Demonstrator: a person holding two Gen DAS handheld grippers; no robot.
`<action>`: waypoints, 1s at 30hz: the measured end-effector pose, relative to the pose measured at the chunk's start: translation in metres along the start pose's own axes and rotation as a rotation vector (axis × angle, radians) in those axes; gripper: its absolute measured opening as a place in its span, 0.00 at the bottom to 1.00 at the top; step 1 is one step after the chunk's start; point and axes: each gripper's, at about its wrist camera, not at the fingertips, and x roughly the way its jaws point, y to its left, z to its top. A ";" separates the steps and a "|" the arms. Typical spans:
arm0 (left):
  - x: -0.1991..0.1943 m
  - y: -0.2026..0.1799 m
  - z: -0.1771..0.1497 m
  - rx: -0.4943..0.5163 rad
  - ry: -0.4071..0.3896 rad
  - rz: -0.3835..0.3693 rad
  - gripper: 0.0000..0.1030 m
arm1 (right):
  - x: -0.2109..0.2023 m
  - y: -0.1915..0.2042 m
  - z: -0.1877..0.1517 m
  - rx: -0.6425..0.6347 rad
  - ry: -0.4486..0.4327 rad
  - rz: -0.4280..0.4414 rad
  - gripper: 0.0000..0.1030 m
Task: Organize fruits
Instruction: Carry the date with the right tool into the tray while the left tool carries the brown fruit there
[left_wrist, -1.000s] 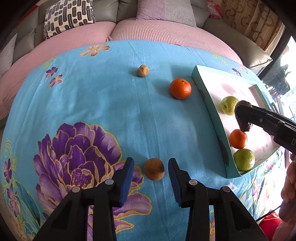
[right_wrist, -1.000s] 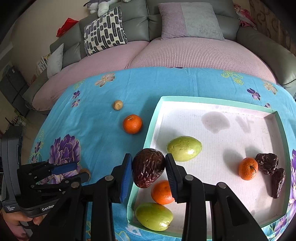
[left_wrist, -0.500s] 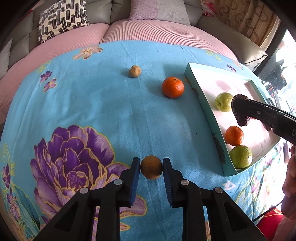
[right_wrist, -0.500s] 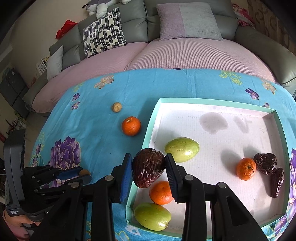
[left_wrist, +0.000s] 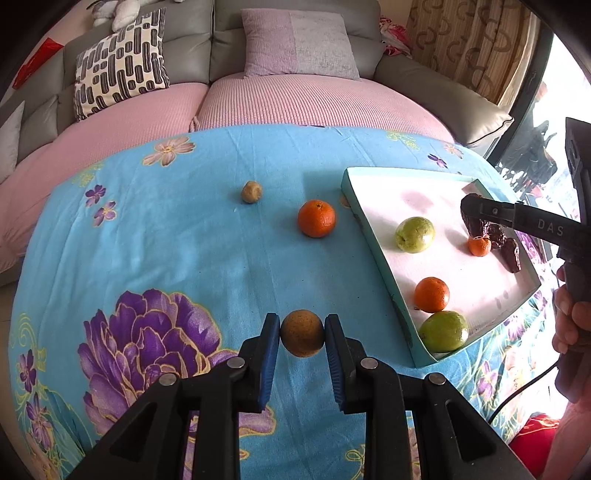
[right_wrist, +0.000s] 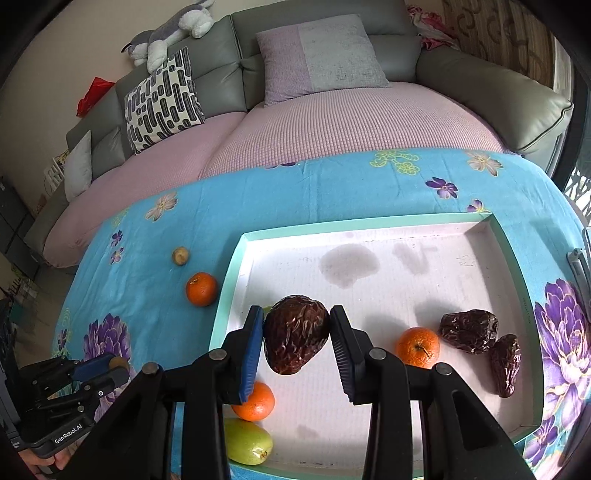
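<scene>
Left gripper (left_wrist: 302, 334) has its blue pads pressed against both sides of a small round brown fruit (left_wrist: 302, 333), above the blue floral tablecloth (left_wrist: 184, 258) near the big purple flower. Over on the other side, the right gripper (right_wrist: 296, 341) is pinching a dark wrinkled date (right_wrist: 295, 338) — held over the near left part of the white tray (right_wrist: 369, 221), above its floor.

Inside the tray: two more dates (right_wrist: 469, 330) lying side by side toward the right, touching each other, with a small orange (right_wrist: 417, 347) just beside them. Nearer the left wall sit another orange (right_wrist: 256, 402) and a green fruit (right_wrist: 247, 445) close together, and the left wrist view shows a second green fruit (left_wrist: 414, 234) farther in.

Out on the cloth, apart from the tray — a loose orange (left_wrist: 317, 218) just beside its teal rim, and a smaller tan fruit (left_wrist: 251, 192) beyond it. A grey sofa (right_wrist: 332, 55) with cushions fills the background.
</scene>
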 end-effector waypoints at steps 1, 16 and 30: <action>0.000 -0.003 0.001 0.007 -0.002 -0.004 0.26 | -0.002 -0.005 0.002 0.010 -0.010 -0.014 0.37; 0.010 -0.043 0.028 0.074 -0.008 -0.077 0.26 | -0.008 -0.051 0.018 0.069 -0.091 -0.069 0.37; 0.039 -0.097 0.061 0.160 0.018 -0.123 0.26 | -0.018 -0.090 0.026 0.108 -0.153 -0.103 0.37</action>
